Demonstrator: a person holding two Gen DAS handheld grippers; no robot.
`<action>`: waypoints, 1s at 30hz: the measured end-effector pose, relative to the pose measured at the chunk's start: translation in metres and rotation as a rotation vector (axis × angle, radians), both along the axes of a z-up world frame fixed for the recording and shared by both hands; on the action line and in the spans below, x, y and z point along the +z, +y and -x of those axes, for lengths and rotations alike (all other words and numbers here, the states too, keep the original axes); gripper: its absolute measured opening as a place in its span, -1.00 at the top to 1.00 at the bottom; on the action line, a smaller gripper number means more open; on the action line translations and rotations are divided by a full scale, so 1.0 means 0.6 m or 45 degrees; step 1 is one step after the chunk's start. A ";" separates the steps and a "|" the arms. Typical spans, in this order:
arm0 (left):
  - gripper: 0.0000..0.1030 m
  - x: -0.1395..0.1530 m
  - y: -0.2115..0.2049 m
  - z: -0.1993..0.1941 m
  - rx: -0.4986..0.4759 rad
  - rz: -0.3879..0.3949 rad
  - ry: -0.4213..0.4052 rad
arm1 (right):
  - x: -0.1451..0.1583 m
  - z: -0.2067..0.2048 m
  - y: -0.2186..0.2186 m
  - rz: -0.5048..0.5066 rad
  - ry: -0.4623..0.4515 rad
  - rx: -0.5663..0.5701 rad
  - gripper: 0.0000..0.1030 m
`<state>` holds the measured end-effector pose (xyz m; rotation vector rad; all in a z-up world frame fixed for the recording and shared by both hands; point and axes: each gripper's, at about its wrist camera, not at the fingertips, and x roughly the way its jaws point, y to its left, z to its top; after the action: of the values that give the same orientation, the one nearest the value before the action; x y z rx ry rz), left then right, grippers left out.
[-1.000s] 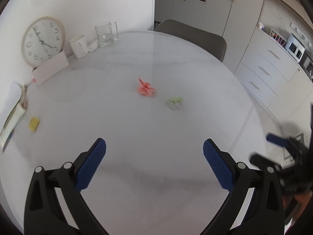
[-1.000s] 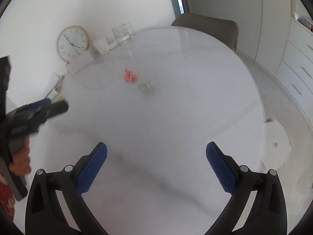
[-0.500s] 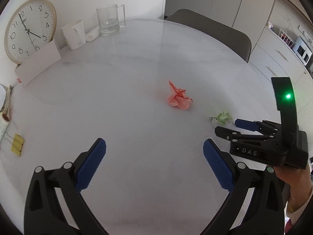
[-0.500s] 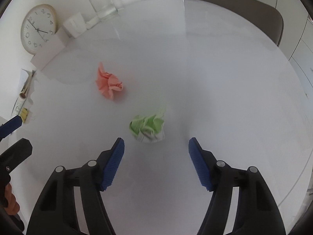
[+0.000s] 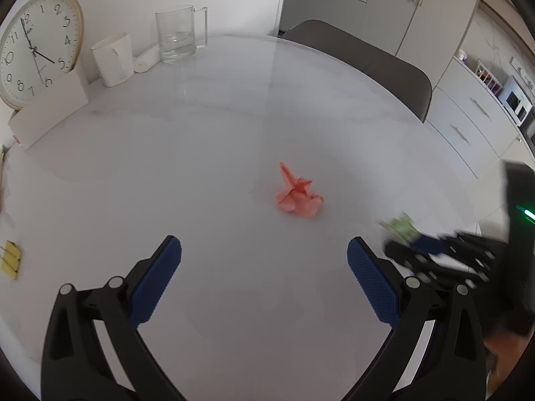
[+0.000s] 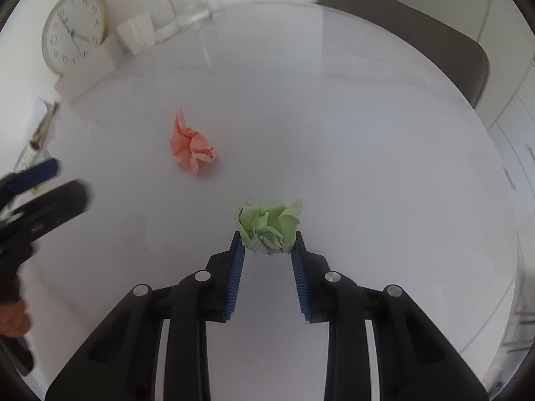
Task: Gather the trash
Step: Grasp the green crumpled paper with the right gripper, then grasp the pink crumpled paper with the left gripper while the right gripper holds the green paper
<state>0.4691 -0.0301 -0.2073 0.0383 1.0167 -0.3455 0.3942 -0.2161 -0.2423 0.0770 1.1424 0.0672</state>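
Note:
A crumpled pink paper (image 5: 298, 194) lies on the round white table (image 5: 207, 127), a little ahead of my open, empty left gripper (image 5: 264, 254). It also shows in the right wrist view (image 6: 190, 147). A crumpled green paper (image 6: 268, 226) sits between the tips of my right gripper (image 6: 267, 244), whose blue pads touch its two sides. In the left wrist view the green paper (image 5: 400, 228) is blurred at the right, at the tip of the right gripper (image 5: 421, 247).
At the table's far left stand a wall clock (image 5: 36, 46), a white box (image 5: 50, 113), a white cup (image 5: 113, 58) and a glass jug (image 5: 177, 33). A grey chair (image 5: 361, 56) is behind the table. Yellow clips (image 5: 10, 257) lie at the left edge.
My right gripper has moved forward over the green paper and its jaws have narrowed onto it. My left gripper has come closer to the pink paper.

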 end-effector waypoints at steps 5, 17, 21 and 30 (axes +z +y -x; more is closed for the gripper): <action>-0.74 -0.022 -0.049 -0.038 0.019 -0.005 0.024 | 0.042 0.061 -0.050 -0.056 -0.029 -0.065 0.43; 0.09 -0.090 -0.109 -0.093 0.033 -0.104 0.078 | 0.076 0.144 -0.094 -0.091 -0.042 -0.116 0.43; 0.19 -0.095 -0.113 -0.096 0.036 -0.122 0.067 | 0.078 0.137 -0.092 -0.103 -0.044 -0.125 0.43; 0.36 -0.081 -0.116 -0.093 0.018 -0.111 0.075 | 0.080 0.139 -0.086 -0.101 -0.041 -0.132 0.43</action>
<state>0.5252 -0.0994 -0.2557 0.0997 1.0895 -0.2909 0.3111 -0.2677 -0.1946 0.2050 1.1015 0.0218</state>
